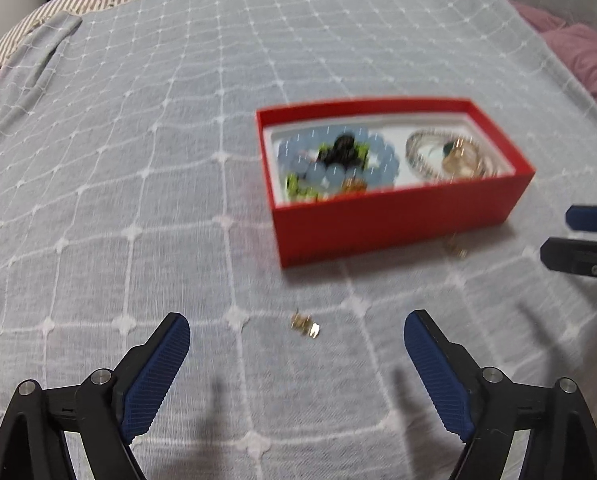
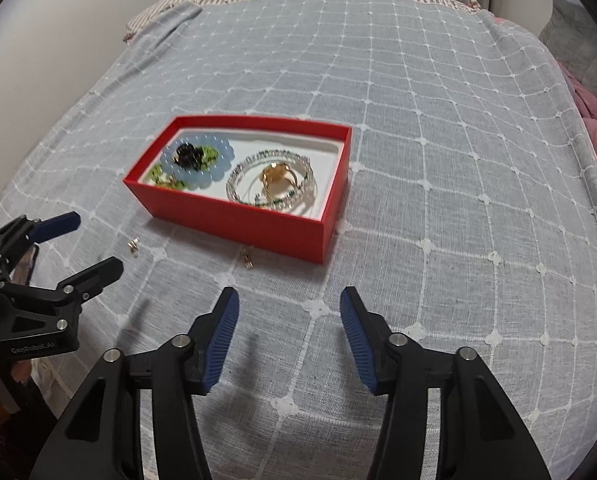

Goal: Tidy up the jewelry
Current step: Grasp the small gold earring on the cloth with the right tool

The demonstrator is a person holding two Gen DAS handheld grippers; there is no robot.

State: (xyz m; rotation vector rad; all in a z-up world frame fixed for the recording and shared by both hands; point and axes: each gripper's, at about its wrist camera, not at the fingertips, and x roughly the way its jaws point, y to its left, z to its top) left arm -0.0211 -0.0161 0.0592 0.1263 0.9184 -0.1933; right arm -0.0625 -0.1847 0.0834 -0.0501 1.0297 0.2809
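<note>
Gold earring (image 1: 305, 325) between parted left fingers (image 1: 156, 376)

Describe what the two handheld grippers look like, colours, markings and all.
Both look the same: black plastic frames with angular linkage arms, round silver pins at the joints, and two fingers faced with ribbed dark blue pads. The left gripper shows white lettering on its body, seemingly "GenRobot.AI". The right gripper shows no lettering here. No cables or sleeves are visible.
</note>
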